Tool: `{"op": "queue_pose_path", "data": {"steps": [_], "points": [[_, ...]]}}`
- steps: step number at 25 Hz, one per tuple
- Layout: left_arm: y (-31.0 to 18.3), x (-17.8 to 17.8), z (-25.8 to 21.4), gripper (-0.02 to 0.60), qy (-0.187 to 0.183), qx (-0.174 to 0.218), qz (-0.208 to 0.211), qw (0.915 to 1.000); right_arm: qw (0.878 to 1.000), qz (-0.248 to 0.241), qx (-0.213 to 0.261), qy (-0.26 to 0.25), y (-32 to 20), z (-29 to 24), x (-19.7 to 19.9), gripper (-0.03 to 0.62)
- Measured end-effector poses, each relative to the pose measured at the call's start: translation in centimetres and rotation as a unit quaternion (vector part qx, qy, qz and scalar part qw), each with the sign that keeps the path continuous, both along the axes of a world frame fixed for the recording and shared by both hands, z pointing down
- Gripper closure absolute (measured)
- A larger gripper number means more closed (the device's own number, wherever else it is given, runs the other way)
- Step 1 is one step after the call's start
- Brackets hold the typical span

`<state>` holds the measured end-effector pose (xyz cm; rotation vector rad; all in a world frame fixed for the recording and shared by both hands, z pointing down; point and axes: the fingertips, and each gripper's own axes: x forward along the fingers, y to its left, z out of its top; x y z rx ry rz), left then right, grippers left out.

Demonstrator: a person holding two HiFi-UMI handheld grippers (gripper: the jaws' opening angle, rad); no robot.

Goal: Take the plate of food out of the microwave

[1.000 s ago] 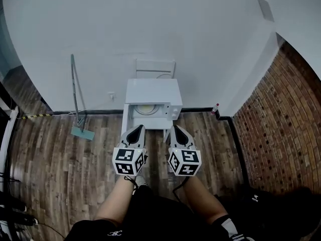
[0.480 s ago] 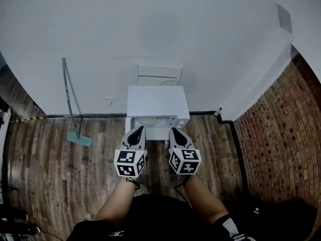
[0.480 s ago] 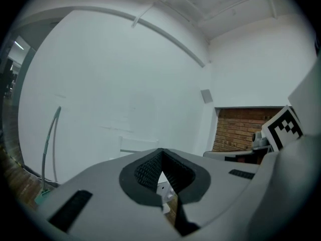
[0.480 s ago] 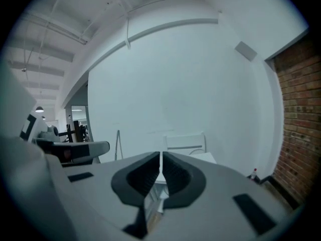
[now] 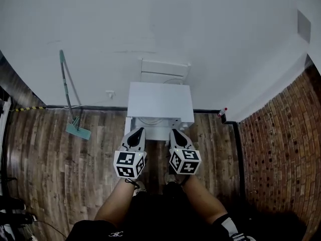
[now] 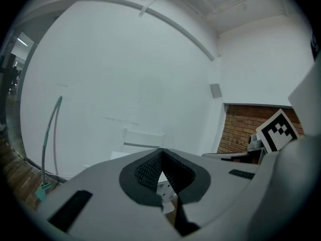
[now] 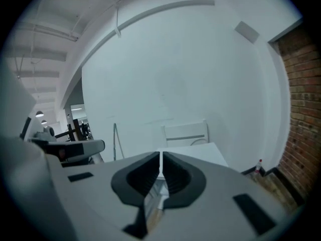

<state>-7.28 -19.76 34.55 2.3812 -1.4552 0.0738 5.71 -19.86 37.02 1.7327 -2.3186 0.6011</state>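
Head view first: your head has come forward over the last second, so the microwave (image 5: 160, 100) now shows you mostly its white top, and its front has shrunk to a thin strip just beyond the tongs. The plate of food, which showed through the front a second ago, can no longer be made out. Judge it to be inside still, behind that strip. Your left tongs (image 5: 137, 133) and right tongs (image 5: 175, 133) hang side by side just short of the front, level with each other and not touching it. That reads as an approach, with nothing yet taken hold of.

Left gripper view: your left tongs (image 6: 160, 152) meet at the tips with nothing between them. The microwave lies just beyond and below them, with a white chair (image 6: 143, 137) behind it against the wall.

Right gripper view: your right tongs (image 7: 160, 157) are closed pad to pad and empty. The microwave's flat top (image 7: 200, 152) sits just past the tips, a little to the right. No plate shows here either, so you will likely need to drop lower and part one pair before reaching in.
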Motion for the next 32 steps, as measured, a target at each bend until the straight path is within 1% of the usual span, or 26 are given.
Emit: {"op": "queue_pose_path", "data": {"steps": [3,6,9,11,13,15,17,19,22,28,30,32], "points": [[-1.0,0.0,0.6,0.591,-0.005,0.0,-0.035,0.9994,0.999,-0.033,-0.01,-0.004,-1.6,1.0,-0.1,0.579],[-1.5,0.6,1.2,0.591,-0.005,-0.008,-0.071,0.9974,0.997,-0.072,-0.011,-0.002,-2.7,1.4,0.2,0.579],[-1.5,1.8,1.6,0.591,-0.014,-0.013,-0.097,0.9951,0.996,-0.09,-0.014,-0.007,-3.7,2.4,1.5,0.579],[-1.7,2.8,2.1,0.591,-0.018,-0.015,-0.108,0.9939,0.996,-0.093,-0.014,-0.007,-4.4,3.5,2.5,0.579],[-2.3,4.3,2.5,0.591,-0.021,-0.009,-0.107,0.994,0.994,-0.109,-0.021,-0.001,-5.1,5.1,3.0,0.579],[-2.9,5.1,3.2,0.591,-0.02,-0.002,-0.114,0.9932,0.99,-0.137,-0.034,0.001,-5.4,7.0,2.8,0.579],[-3.2,5.2,4.3,0.591,-0.013,0.0,-0.125,0.9921,0.983,-0.176,-0.046,0.003,-5.7,9.1,1.9,0.579],[-3.5,5.0,6.2,0.591,-0.01,-0.004,-0.133,0.9911,0.976,-0.211,-0.048,0.009,-6.1,11.1,0.7,0.579],[-3.8,4.3,10.1,0.591,-0.01,-0.018,-0.145,0.9893,0.971,-0.235,-0.047,0.013,-6.8,14.2,-0.6,0.579],[-4.7,3.4,17.6,0.591,0.01,-0.023,-0.158,0.9871,0.967,-0.244,-0.075,-0.014,-7.0,22.0,-2.0,0.579],[-4.9,3.0,20.2,0.591,0.01,-0.029,-0.157,0.9871,0.967,-0.24,-0.08,-0.032,-7.2,24.4,-2.5,0.579],[-5.0,2.7,23.0,0.591,0.008,-0.038,-0.156,0.987,0.967,-0.232,-0.091,-0.06,-7.5,26.7,-2.9,0.579]]}}
